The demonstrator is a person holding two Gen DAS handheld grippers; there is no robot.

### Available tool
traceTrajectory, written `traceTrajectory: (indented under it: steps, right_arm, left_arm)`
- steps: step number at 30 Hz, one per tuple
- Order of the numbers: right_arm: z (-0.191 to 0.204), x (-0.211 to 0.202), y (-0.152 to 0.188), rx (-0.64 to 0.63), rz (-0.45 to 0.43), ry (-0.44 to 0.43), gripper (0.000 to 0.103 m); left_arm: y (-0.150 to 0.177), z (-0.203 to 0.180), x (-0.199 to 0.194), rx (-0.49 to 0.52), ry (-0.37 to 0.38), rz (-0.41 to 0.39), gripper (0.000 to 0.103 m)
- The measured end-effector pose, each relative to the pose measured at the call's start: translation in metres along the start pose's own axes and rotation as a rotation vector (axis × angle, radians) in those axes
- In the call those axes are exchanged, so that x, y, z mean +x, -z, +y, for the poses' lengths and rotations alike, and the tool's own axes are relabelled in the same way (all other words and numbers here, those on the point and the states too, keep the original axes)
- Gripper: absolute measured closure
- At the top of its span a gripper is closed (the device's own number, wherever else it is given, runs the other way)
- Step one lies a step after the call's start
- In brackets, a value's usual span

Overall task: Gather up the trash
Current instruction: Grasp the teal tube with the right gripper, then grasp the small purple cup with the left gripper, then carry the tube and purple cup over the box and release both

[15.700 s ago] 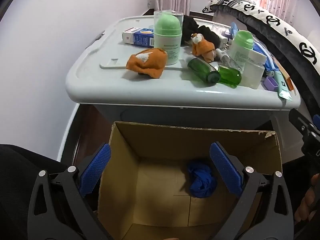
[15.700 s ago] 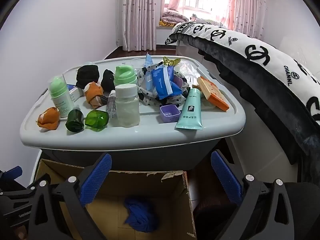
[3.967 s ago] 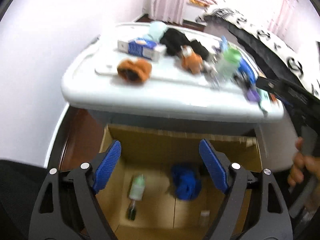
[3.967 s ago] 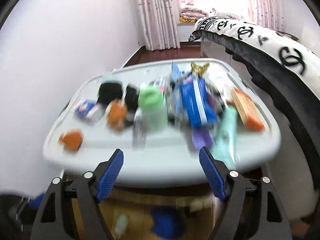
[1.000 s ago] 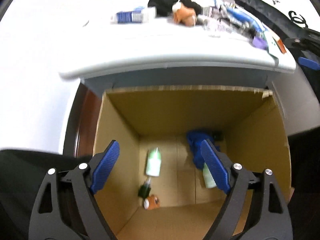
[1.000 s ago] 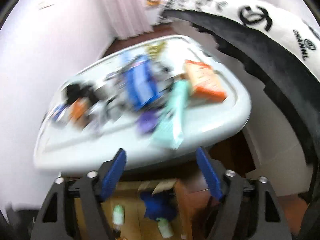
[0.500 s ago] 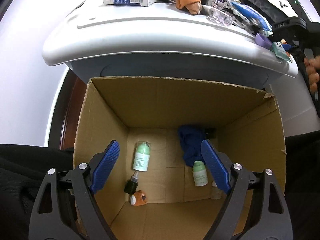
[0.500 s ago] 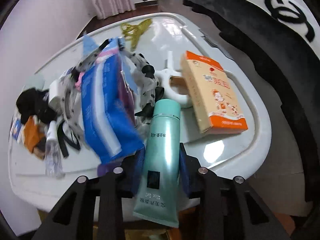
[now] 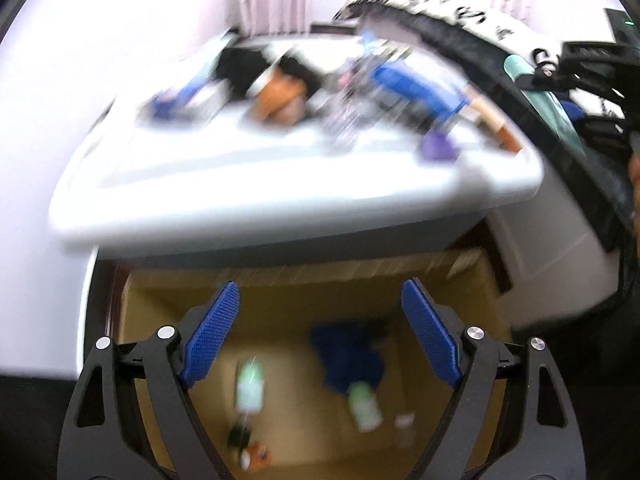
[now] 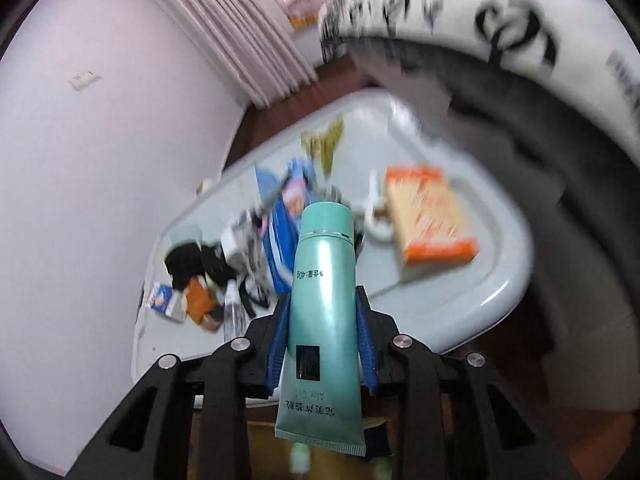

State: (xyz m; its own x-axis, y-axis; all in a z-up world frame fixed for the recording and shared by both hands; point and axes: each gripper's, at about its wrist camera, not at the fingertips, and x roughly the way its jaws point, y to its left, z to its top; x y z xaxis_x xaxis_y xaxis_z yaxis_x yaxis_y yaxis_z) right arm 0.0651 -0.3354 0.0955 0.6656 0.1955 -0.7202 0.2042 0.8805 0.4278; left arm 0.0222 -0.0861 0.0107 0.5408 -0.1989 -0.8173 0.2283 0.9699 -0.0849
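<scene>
Left view, left tool [image 9: 320,340]: spread wide, holding nothing, above the box [image 9: 472,276].
Left view, box: below the worktop [image 9: 240,196]; bottles inside, blurred.
Right view, right tool [image 10: 323,336]: clamped on the tube [image 10: 323,300] at mid-body, cap forward, above the worktop.
Right view, tube handling: probably light, soft and squeezable; mid-body hold looks sound.

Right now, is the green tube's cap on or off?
On. The teal tube, clamped in the right gripper, has its cap at the top.
</scene>
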Motion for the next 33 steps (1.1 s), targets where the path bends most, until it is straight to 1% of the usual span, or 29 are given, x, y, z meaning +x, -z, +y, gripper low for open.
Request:
traceTrajectory:
  steps: [2,4,7,10,11,13,14,15,16,17,18,19,22,24,28,30,33]
  right_arm:
    - [-0.006,-0.015,-0.006,-0.015,-0.056,0.01,0.072]
    - [-0.013,-0.02,-0.007,-0.021,-0.09,0.025,0.072]
    - [-0.027,-0.026,-0.011,0.002,-0.1,0.018,0.072]
    - [-0.039,-0.027,-0.012,0.016,-0.088,0.006,0.072]
    - [-0.042,-0.029,-0.012,0.016,-0.086,0.006,0.072]
    - [-0.043,-0.029,-0.012,0.019,-0.085,0.0,0.072]
    - [-0.044,-0.029,-0.012,0.019,-0.083,-0.007,0.072]
    - [-0.044,-0.029,-0.012,0.017,-0.083,-0.009,0.072]
    - [-0.043,-0.03,-0.012,0.014,-0.084,-0.011,0.072]
    - [-0.042,-0.03,-0.012,0.013,-0.086,-0.016,0.072]
    - [-0.04,-0.03,-0.012,0.011,-0.088,-0.022,0.072]
    - [-0.037,-0.029,-0.013,0.006,-0.089,-0.023,0.072]
    - [-0.032,-0.028,-0.013,-0.006,-0.09,-0.029,0.072]
    - [-0.027,-0.027,-0.013,-0.017,-0.094,-0.023,0.072]
    - [-0.02,-0.023,-0.012,-0.038,-0.098,-0.01,0.072]
    - [-0.014,-0.019,-0.009,-0.056,-0.094,-0.009,0.072]
    - [0.002,-0.016,0.001,-0.111,-0.093,-0.016,0.072]
  left_arm:
    - [-0.025,-0.024,0.014,0.003,0.007,-0.018,0.021]
    - [-0.047,-0.045,0.033,-0.003,0.018,-0.006,0.021]
    - [-0.074,-0.072,0.071,-0.029,-0.013,0.019,0.021]
    - [-0.085,-0.085,0.098,-0.065,-0.022,0.036,0.021]
    - [-0.086,-0.088,0.103,-0.067,-0.031,0.023,0.02]
    - [-0.087,-0.098,0.111,-0.035,-0.098,-0.008,0.02]
    - [-0.085,-0.102,0.11,-0.026,-0.119,-0.031,0.023]
    - [-0.081,-0.106,0.108,-0.02,-0.12,-0.055,0.038]
    - [-0.076,-0.112,0.104,0.002,-0.094,-0.081,0.058]
    - [-0.072,-0.119,0.101,0.034,-0.064,-0.095,0.072]
    - [-0.07,-0.123,0.101,0.051,-0.079,-0.102,0.072]
    - [-0.069,-0.122,0.101,0.045,-0.073,-0.108,0.072]
    - [-0.071,-0.1,0.094,-0.03,-0.01,-0.087,0.072]
    - [-0.073,-0.083,0.079,-0.067,0.014,-0.1,0.072]
    - [-0.073,-0.06,0.03,-0.044,0.026,-0.183,0.072]
    - [-0.069,-0.046,-0.005,-0.038,0.038,-0.22,0.072]
    - [-0.062,-0.022,-0.048,-0.035,0.043,-0.264,0.072]
